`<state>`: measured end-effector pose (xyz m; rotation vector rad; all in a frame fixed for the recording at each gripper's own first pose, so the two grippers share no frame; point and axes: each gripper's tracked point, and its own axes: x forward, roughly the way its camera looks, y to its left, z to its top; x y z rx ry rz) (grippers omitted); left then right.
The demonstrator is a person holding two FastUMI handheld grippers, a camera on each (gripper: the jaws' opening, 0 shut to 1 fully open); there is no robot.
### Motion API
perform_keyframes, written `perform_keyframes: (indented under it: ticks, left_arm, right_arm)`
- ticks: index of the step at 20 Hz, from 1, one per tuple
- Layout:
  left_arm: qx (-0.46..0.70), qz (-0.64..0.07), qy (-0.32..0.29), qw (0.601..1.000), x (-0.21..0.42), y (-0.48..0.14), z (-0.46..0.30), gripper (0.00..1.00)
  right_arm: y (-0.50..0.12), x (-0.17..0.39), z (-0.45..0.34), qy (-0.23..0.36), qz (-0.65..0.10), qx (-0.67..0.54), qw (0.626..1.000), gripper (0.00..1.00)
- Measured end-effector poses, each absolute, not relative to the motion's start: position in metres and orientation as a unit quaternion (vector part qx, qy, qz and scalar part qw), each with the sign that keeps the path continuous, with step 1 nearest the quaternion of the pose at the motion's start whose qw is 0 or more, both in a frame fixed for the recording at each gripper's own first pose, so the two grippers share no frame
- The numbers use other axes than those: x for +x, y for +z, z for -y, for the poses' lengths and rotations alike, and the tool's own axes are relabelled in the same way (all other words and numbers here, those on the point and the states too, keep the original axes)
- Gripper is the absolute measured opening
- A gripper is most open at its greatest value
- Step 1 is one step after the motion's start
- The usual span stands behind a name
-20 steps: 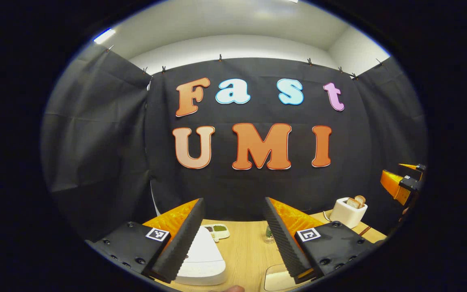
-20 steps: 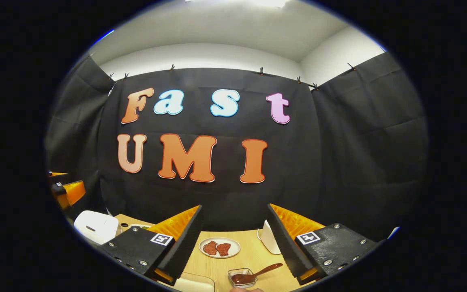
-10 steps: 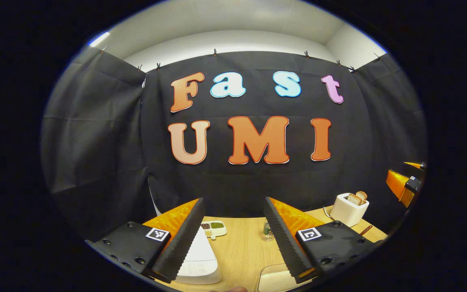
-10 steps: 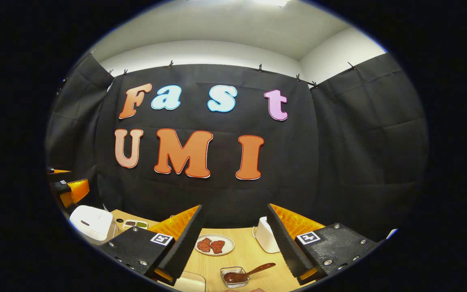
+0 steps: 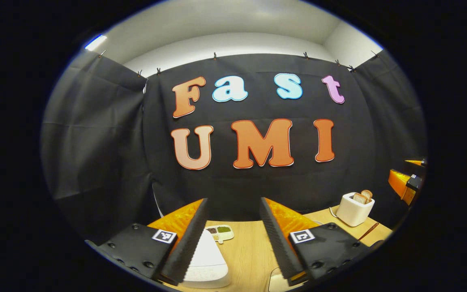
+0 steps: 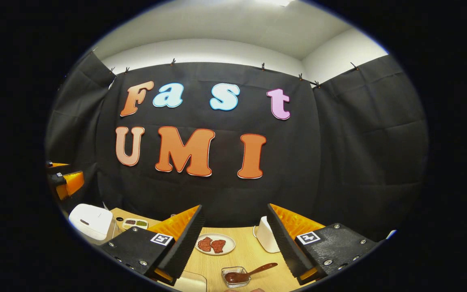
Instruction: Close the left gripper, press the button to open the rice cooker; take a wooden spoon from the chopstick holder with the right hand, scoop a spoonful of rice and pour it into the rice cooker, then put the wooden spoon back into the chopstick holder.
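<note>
My left gripper (image 5: pixel 233 199) hangs open above the wooden table, nothing between its fingers. Just below it, partly behind its left finger, stands the white rice cooker (image 5: pixel 207 263) with its lid down. In the right gripper view the same rice cooker (image 6: pixel 91 221) sits at the far left, with the left gripper (image 6: pixel 65 180) above it. My right gripper (image 6: pixel 235 206) is open and holds nothing. It hovers over the right side of the table. Below it a wooden spoon (image 6: pixel 264 269) rests in a small glass dish (image 6: pixel 235 276) of dark sauce.
A divided dish of grains (image 5: pixel 219 232) lies behind the cooker. A white toaster (image 5: pixel 355 207) with bread stands at the back right, next to a plate of meat (image 6: pixel 215 244). A clear container (image 6: pixel 189 282) sits at the front edge. The black cloth wall closes the back.
The left gripper's fingers have come slightly closer together, and its view has shifted a little over the cooker. The right gripper has barely moved.
</note>
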<state>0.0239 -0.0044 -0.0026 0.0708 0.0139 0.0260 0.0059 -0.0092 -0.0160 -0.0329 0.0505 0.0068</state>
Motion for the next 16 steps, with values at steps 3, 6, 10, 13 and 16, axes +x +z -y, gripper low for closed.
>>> perform_keyframes:
  ticks: [3,6,10,13,16]
  left_arm:
    - [0.073,-0.035,0.027,0.996,0.032,-0.017,-0.012,0.43]
    - [0.057,-0.084,0.056,0.993,0.037,-0.039,-0.041,0.04]
    - [-0.032,-0.187,0.068,0.98,0.043,-0.086,-0.072,0.05]
    - [-0.071,-0.268,0.085,0.957,0.049,-0.119,-0.104,0.05]
    - [-0.096,-0.325,0.085,0.937,0.051,-0.143,-0.123,0.05]
  right_arm:
    - [-0.02,0.004,0.007,0.005,-0.034,-0.013,0.999,0.95]
    - [-0.023,0.003,0.009,0.0,-0.038,-0.02,0.999,0.95]
    - [-0.027,-0.001,0.015,-0.012,-0.044,-0.027,0.999,0.95]
    - [-0.034,-0.006,0.02,-0.021,-0.055,-0.031,0.998,0.95]
    - [-0.04,-0.013,0.028,-0.035,-0.066,-0.042,0.996,0.95]
